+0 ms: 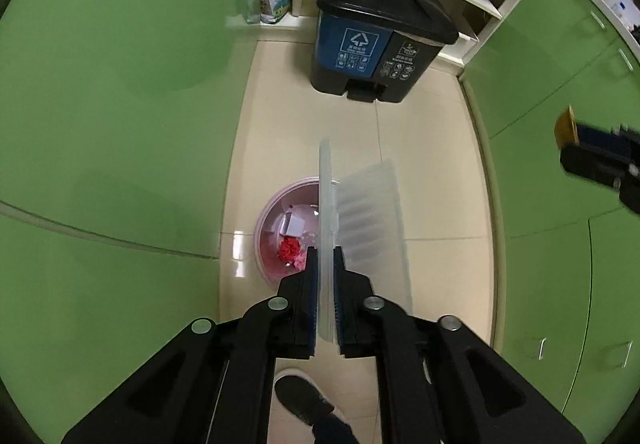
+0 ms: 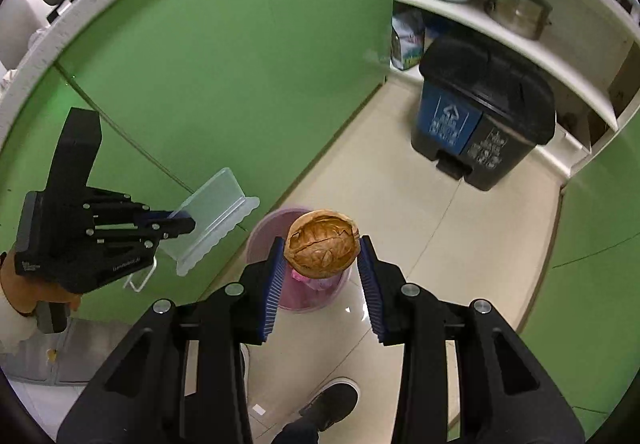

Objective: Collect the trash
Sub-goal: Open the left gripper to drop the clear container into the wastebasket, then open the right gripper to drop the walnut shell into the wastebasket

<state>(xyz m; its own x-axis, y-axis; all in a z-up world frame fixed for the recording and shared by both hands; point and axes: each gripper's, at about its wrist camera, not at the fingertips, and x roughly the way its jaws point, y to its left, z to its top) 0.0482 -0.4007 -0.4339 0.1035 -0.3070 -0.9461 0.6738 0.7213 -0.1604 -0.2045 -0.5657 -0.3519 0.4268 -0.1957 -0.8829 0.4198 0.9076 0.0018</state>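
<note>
1. left gripper (image 1: 326,256) pinches the rim of a clear plastic tray (image 1: 368,228), jaws narrow, tray on edge above the pink bin (image 1: 276,220).
2. right gripper (image 2: 322,244) clamps a walnut shell (image 2: 322,243) between its blue pads, over the same pink bin.
3. bin sits on the tiled floor (image 1: 432,148), red and white scraps inside.
4. black and blue pedal bin (image 1: 376,40) stands well apart by the shelves.

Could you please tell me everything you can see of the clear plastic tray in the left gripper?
The clear plastic tray is a thin, translucent, ribbed piece with a scalloped rim, apparently empty. It hangs edge-on between the left gripper pads, which bracket its rim, above the pink bin on the floor. Nothing else touches it.
</note>
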